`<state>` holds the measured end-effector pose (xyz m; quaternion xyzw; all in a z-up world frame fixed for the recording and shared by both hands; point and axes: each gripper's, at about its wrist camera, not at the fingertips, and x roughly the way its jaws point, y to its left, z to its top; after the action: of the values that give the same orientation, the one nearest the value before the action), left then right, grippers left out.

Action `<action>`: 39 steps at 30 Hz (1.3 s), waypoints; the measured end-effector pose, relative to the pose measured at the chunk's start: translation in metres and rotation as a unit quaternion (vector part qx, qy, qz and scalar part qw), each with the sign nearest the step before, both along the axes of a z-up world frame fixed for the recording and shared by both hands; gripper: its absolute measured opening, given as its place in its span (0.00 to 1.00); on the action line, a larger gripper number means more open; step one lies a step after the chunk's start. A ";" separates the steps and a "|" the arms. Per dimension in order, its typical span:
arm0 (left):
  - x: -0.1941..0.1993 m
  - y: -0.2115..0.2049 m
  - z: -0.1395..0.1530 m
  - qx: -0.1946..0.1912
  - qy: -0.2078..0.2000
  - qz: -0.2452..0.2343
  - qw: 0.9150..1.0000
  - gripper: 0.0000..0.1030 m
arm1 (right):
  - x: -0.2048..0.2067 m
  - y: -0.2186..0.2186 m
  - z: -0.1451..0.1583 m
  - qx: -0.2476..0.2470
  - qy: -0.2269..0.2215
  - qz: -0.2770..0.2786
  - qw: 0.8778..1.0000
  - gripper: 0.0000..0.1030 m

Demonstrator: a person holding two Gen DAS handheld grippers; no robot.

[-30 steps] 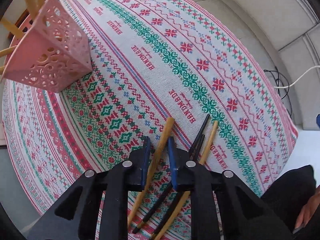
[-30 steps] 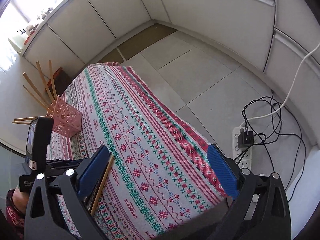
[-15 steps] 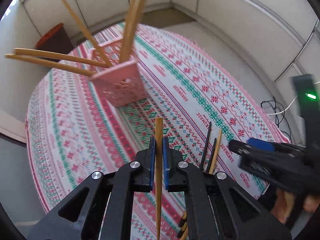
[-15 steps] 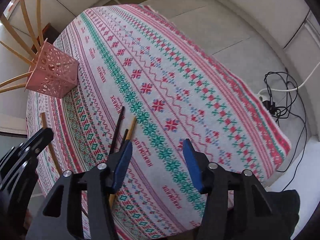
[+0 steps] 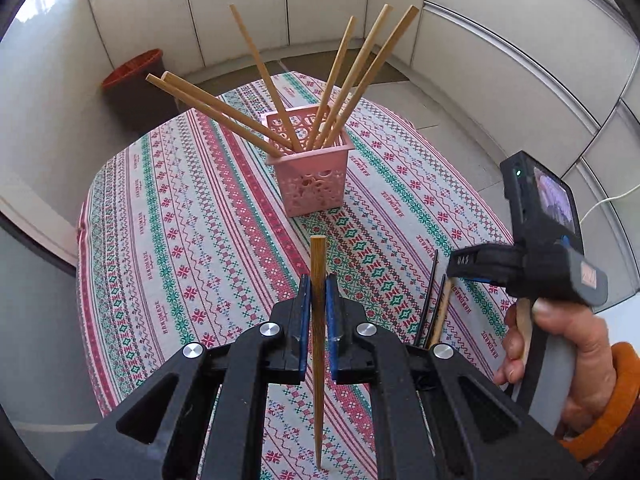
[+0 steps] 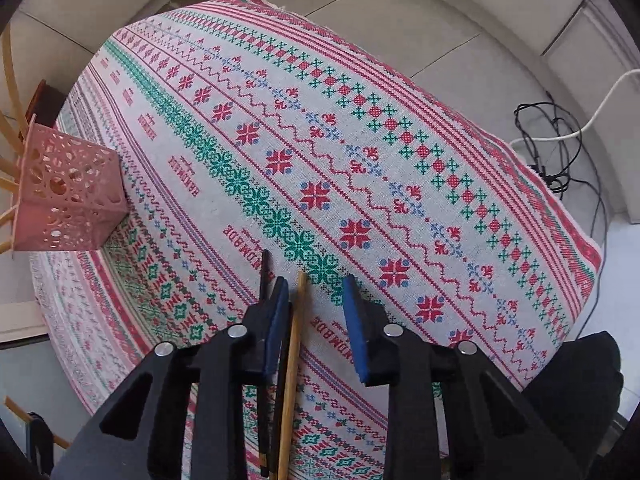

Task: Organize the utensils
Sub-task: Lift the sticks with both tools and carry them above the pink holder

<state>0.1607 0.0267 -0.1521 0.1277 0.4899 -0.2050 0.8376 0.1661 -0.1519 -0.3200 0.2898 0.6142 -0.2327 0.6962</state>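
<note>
My left gripper [image 5: 318,288] is shut on a wooden chopstick [image 5: 318,344] and holds it upright above the table, short of the pink perforated holder [image 5: 312,178]. The holder stands mid-table with several wooden chopsticks [image 5: 360,80] fanned out of it; it also shows in the right wrist view [image 6: 66,192]. My right gripper [image 6: 316,292] is open, low over the table, with a wooden chopstick [image 6: 294,352] between its fingers and two black chopsticks [image 6: 264,276] by its left finger. These lie on the cloth [image 5: 434,312] in the left wrist view.
The table wears a red, green and white patterned cloth [image 6: 320,140]. An orange-rimmed bin [image 5: 134,80] stands on the floor beyond the table. Cables and a power strip [image 6: 548,152] lie on the floor at the right. White cabinets [image 5: 500,60] ring the room.
My left gripper has closed on a wooden chopstick, lifted it off the cloth and turned toward the holder. My right gripper has come down over the remaining chopsticks with its jaws narrower.
</note>
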 end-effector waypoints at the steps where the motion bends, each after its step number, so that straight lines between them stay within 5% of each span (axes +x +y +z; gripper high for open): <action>1: 0.000 -0.001 0.001 -0.001 -0.001 0.000 1.000 0.07 | -0.001 0.003 0.000 -0.014 0.001 -0.002 1.000 0.11; 11: -0.002 0.005 0.004 -0.025 0.013 -0.009 1.000 0.07 | -0.027 -0.028 0.018 0.050 -0.121 -0.044 0.990 0.05; 17: 0.029 0.003 -0.062 0.018 0.106 0.030 0.994 0.15 | -0.051 -0.042 0.050 0.056 -0.162 -0.026 0.985 0.05; 21: 0.056 0.006 -0.095 0.027 0.133 0.069 0.988 0.24 | -0.062 -0.059 0.055 0.075 -0.175 -0.031 0.981 0.05; 29: 0.071 -0.022 -0.122 0.054 0.114 0.066 0.990 0.25 | -0.069 -0.069 0.070 0.078 -0.208 -0.021 0.975 0.05; 31: 0.072 -0.024 -0.123 0.053 0.109 0.061 0.991 0.07 | -0.068 -0.067 0.076 0.073 -0.218 -0.011 0.973 0.05; 34: 0.069 -0.019 -0.122 0.044 0.100 0.059 0.992 0.06 | -0.068 -0.062 0.087 0.064 -0.233 0.007 0.970 0.05; 39: 0.045 0.005 -0.080 0.008 0.052 0.061 0.997 0.06 | -0.076 -0.048 0.113 0.063 -0.263 0.036 0.962 0.05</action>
<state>0.2052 0.0313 -0.2319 0.0937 0.5413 -0.1558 0.8210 0.0903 -0.2000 -0.2066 0.3620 0.4327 -0.0837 0.8214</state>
